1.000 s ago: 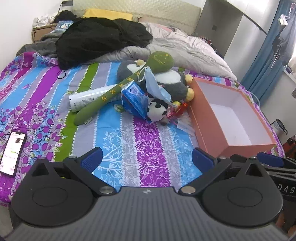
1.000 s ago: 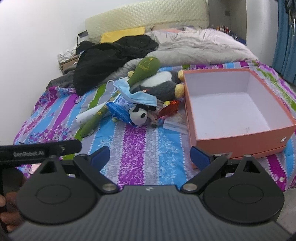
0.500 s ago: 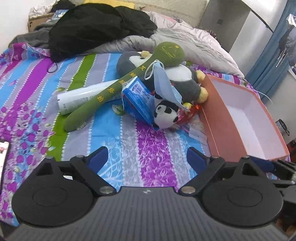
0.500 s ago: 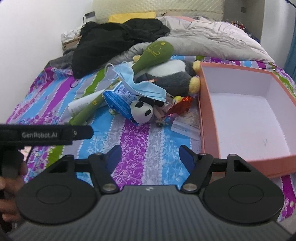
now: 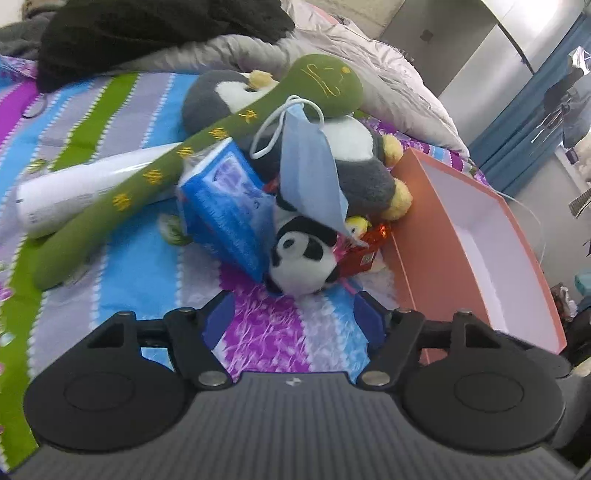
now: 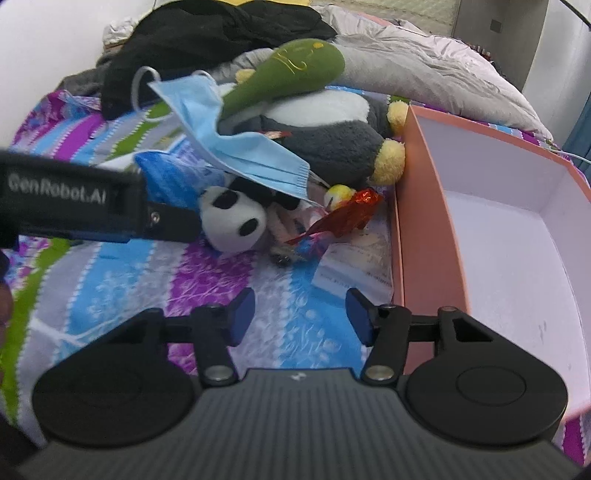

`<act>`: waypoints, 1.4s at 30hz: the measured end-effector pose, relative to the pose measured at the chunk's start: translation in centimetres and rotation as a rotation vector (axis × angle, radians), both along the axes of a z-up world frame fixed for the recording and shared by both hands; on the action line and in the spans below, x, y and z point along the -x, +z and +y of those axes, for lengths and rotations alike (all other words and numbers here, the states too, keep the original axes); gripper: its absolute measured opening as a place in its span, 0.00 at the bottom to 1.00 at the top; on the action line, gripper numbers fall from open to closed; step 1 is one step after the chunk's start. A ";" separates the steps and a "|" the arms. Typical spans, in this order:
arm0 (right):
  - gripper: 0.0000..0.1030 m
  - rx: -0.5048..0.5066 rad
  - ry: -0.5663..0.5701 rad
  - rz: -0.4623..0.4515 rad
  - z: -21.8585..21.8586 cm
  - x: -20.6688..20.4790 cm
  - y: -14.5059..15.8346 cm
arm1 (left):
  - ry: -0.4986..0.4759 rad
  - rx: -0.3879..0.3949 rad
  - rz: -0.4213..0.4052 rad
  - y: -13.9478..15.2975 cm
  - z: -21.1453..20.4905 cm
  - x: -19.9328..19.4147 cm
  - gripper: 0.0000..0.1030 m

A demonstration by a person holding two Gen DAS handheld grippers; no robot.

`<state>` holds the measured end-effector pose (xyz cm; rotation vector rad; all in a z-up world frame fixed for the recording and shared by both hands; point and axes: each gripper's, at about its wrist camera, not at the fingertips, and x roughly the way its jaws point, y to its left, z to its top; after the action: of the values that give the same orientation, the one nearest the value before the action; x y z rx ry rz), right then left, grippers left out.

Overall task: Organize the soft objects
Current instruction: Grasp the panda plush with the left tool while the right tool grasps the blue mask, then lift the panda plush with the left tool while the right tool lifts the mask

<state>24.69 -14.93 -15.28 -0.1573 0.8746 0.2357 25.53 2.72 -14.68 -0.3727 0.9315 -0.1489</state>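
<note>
White lettering reading "GenRobot.AI" runs along the black body of the left claw point(image 6: 173, 225) where it crosses the right wrist view; yellow embroidered characters, too small to read, dot the long green plush point(image 5: 207, 136), whose rounded head carries a stitched face; the blue tissue pack point(image 5: 225, 210) and a white tube point(image 5: 85, 192) beneath the green plush bear print that cannot be made out. Both claws stand open and hold nothing: the left claw point(image 5: 293, 321) hovers just short of the small panda plush point(image 5: 303, 254), the right claw point(image 6: 299, 317) over the striped floral bedsheet point(image 6: 207, 280) near the box wall. The soft things lie heaped on the bed beside the salmon cardboard box point(image 5: 417, 236), white inside: a fuzzy grey-and-white penguin plush point(image 5: 358, 166) with yellow feet, a pleated blue face mask point(image 5: 310, 173) draped over it, the panda at the front; a crinkled red foil wrapper point(image 6: 351, 214) sits near the box. A black garment point(image 5: 147, 29) and a grey quilt point(image 6: 424, 70) are cut off at the top.
</note>
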 end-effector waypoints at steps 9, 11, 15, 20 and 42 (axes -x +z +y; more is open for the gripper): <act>0.47 0.044 -0.014 -0.012 0.6 -3.8 -3.8 | -0.017 0.058 0.012 -2.6 -0.6 -4.7 0.74; 0.44 0.058 -0.014 -0.015 0.5 -4.2 -4.6 | -0.019 0.073 0.024 -3.3 -0.8 -5.4 0.73; 0.26 0.063 -0.012 0.027 0.6 -4.8 -5.9 | -0.026 0.063 0.023 -4.0 -1.5 -6.3 0.61; 0.04 0.076 -0.006 0.001 0.9 -4.2 -5.1 | 0.007 0.092 0.032 -4.7 -1.5 -6.9 0.52; 0.05 -0.057 -0.005 -0.074 0.0 4.3 2.5 | 0.051 0.044 -0.036 1.3 0.3 3.4 0.45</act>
<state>20.38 -14.94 -12.81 -0.1100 0.7937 0.2489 22.12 2.97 -13.34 -0.4328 0.8835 -0.1291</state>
